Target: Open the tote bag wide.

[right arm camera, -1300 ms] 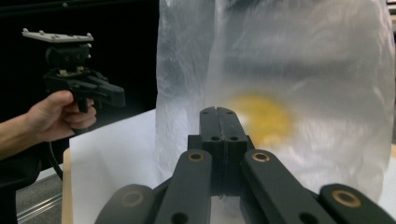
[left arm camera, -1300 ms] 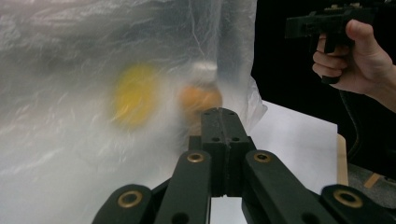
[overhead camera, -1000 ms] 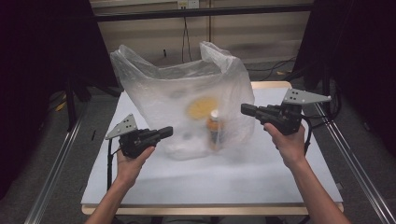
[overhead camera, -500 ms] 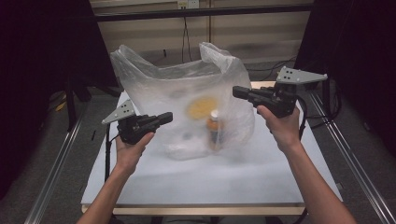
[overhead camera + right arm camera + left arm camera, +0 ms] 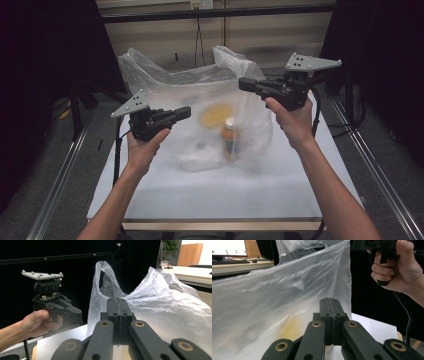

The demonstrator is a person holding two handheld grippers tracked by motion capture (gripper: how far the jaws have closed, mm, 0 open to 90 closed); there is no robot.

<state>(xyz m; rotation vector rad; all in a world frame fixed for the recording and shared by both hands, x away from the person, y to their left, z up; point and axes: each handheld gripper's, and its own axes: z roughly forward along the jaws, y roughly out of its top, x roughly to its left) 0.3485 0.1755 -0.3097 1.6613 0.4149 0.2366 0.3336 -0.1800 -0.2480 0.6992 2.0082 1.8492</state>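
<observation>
A large translucent plastic bag (image 5: 165, 95) stands on the white table (image 5: 225, 195), with its two handles up at the back. Inside it I see an orange bottle with a white cap (image 5: 229, 142) and a blurred yellow round thing (image 5: 216, 116). My left gripper (image 5: 187, 112) hovers level at the bag's left side, jaws shut with nothing between them (image 5: 330, 300). My right gripper (image 5: 242, 83) is held higher by the bag's upper right, near a handle, also shut and empty (image 5: 118, 300). The bag (image 5: 274, 302) (image 5: 162, 305) rises just beyond both jaw tips.
Metal rails run along both sides of the table (image 5: 60, 175). Dark curtains stand left and right, with a pale wall and a hanging cable (image 5: 199, 35) behind. A desk with a monitor (image 5: 228, 247) sits in the left gripper view. The table's front half is bare.
Both hands have lifted their grippers higher beside the bag. The right one rose toward the bag's upper handle; the left rose along its left side. Jaws stayed shut.
</observation>
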